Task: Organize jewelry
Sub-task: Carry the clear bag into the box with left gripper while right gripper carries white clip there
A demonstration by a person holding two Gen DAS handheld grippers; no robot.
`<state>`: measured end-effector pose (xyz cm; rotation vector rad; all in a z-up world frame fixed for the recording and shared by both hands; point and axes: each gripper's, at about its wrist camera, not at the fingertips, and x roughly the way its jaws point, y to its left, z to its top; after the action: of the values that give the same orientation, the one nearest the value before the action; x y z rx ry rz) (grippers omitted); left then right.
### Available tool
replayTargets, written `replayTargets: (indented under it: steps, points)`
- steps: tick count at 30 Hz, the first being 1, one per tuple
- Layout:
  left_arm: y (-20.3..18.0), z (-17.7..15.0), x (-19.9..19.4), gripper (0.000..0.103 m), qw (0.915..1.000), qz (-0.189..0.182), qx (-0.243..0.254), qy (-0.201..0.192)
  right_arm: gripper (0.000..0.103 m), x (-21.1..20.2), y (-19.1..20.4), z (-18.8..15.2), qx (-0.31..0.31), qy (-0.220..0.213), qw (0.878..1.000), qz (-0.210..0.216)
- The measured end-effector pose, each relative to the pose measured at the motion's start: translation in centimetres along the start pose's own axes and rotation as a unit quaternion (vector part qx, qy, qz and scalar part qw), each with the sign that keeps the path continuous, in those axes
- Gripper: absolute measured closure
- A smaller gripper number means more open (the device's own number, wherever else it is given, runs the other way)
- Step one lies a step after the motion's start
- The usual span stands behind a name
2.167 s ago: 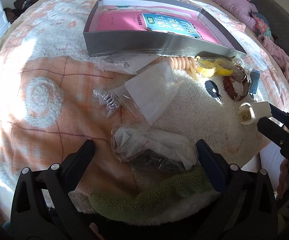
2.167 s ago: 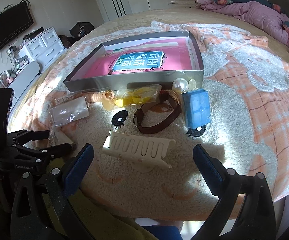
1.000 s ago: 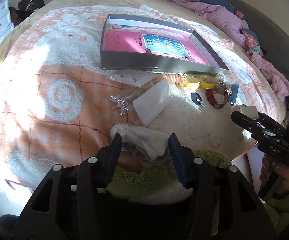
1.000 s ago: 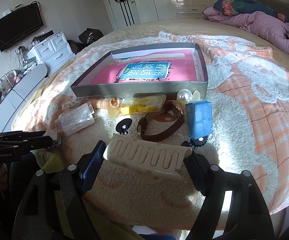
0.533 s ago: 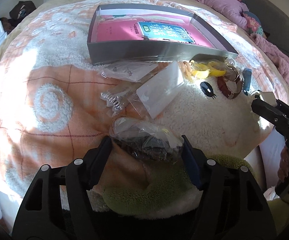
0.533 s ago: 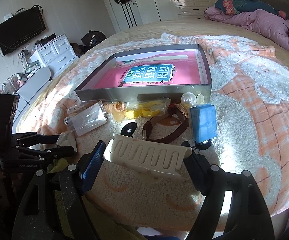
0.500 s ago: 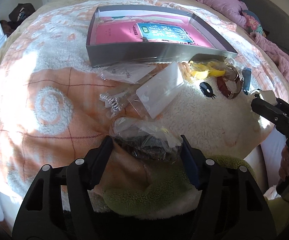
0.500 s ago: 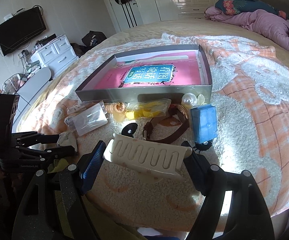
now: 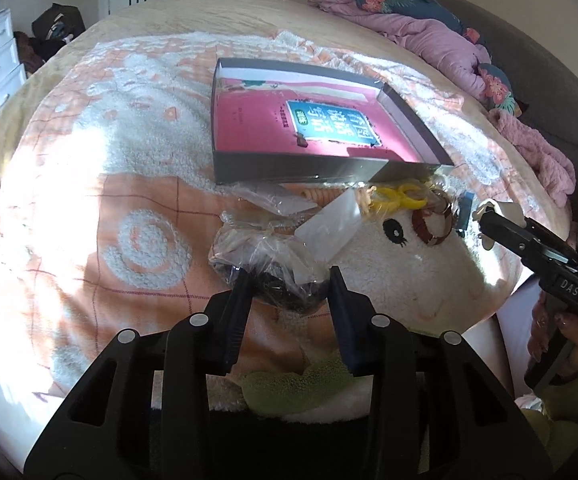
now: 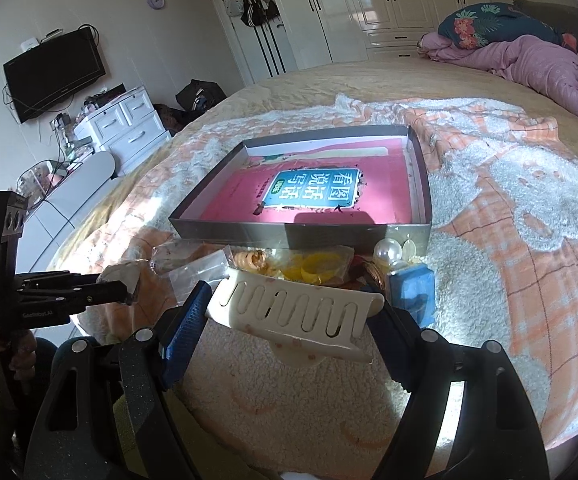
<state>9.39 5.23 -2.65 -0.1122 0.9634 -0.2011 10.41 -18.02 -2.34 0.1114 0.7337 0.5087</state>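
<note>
My left gripper (image 9: 289,284) is shut on a clear plastic bag of dark jewelry (image 9: 267,262) and holds it above the blanket; it also shows in the right wrist view (image 10: 123,276). My right gripper (image 10: 289,316) is shut on a cream hair claw clip (image 10: 295,308), lifted off the bed; it also shows in the left wrist view (image 9: 501,210). A grey box (image 9: 321,170) with a pink book inside lies ahead, also in the right wrist view (image 10: 289,232). Before it lie clear packets (image 9: 329,224), yellow rings (image 10: 317,266), a brown bracelet (image 9: 429,228), a pearl (image 10: 387,250) and a blue block (image 10: 415,290).
The bed carries an orange and white fleece blanket (image 9: 89,184). Purple bedding (image 10: 529,60) is piled at the far right. White drawers (image 10: 125,128) and a wall TV (image 10: 53,72) stand at the left. A green sleeve (image 9: 309,388) lies under my left gripper.
My left gripper has closed on the bag and lifted it. My right gripper has risen with the claw clip and moved toward the box.
</note>
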Motion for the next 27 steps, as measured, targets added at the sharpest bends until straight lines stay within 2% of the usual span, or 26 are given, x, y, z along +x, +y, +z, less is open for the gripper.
replayTargets:
  steps: [5,11,18,27]
  points:
    - [-0.2,1.9,-2.1,0.074,0.9994,0.004,0.003,-0.035,0.028,-0.4,-0.2,1.8,-0.004,-0.021,1.000,0.000]
    - [0.0,5.1,-2.1,0.074,0.9984,0.008,-0.005,-0.055,0.027,-0.1,-0.8,4.6,-0.013,-0.041,0.999,-0.003]
    - [0.0,8.5,0.5,0.074,0.9981,0.000,-0.022,-0.058,0.027,1.2,-2.2,7.6,-0.019,-0.047,0.999,-0.014]
    - [0.3,11.3,4.7,0.074,0.9980,0.002,-0.026,-0.057,0.027,3.6,-4.3,10.1,-0.014,-0.035,0.999,-0.028]
